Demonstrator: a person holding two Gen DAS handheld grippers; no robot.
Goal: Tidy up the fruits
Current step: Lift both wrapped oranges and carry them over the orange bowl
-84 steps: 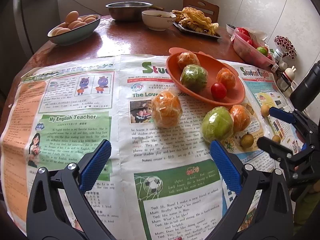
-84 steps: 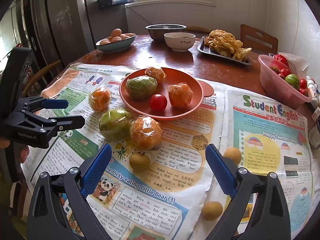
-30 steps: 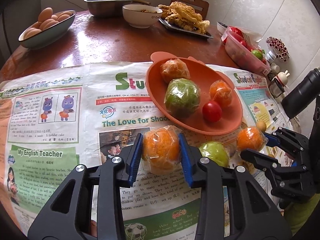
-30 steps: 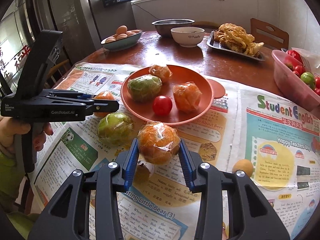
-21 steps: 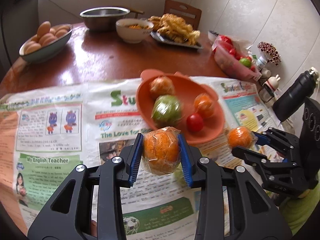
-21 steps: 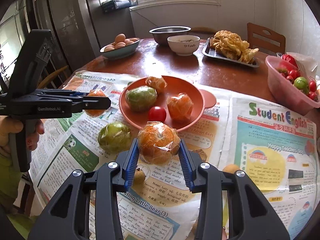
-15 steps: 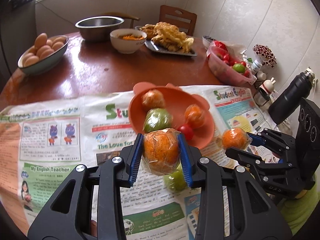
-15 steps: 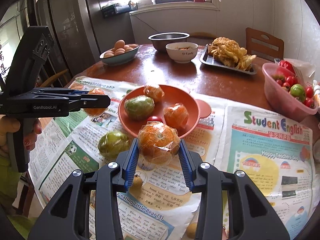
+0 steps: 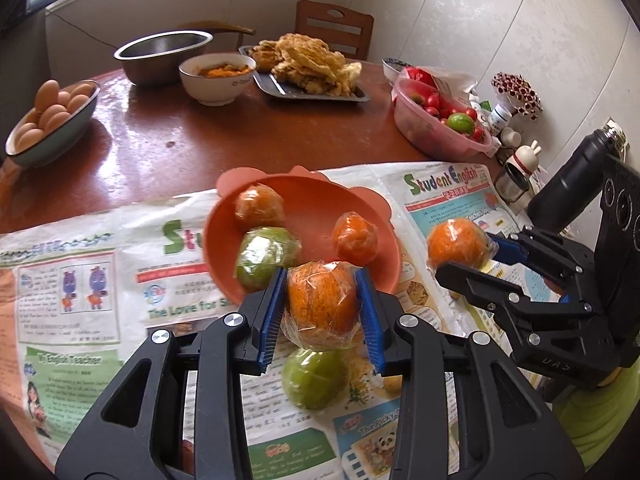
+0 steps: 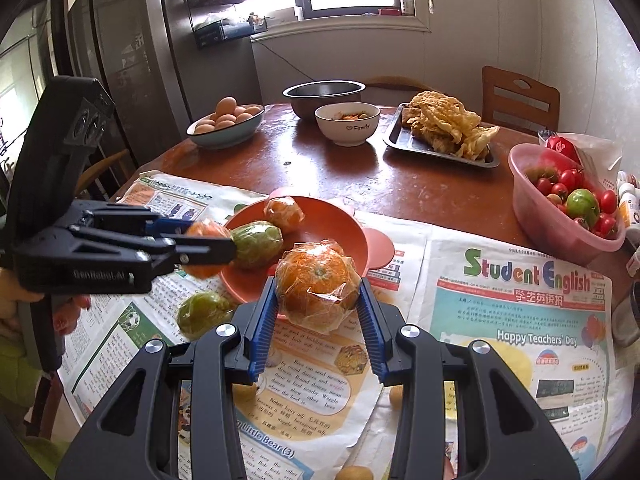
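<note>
While each gripper is clamped on a wrapped orange, both fruits are held in the air short of the orange plate (image 9: 372,216). The left gripper (image 9: 322,308) holds its orange (image 9: 320,300) near the plate's front rim; the right gripper (image 10: 318,302) holds the other orange (image 10: 316,280) beside it. Each orange should be carried over a bare patch of plate, lowered until it rests, and only then released, so that fruit already there is not knocked.

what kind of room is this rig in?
Likely a home kitchen-dining room: a round wooden table carrying a bowl of eggs and a tray of fried food, a fridge beside the window.
</note>
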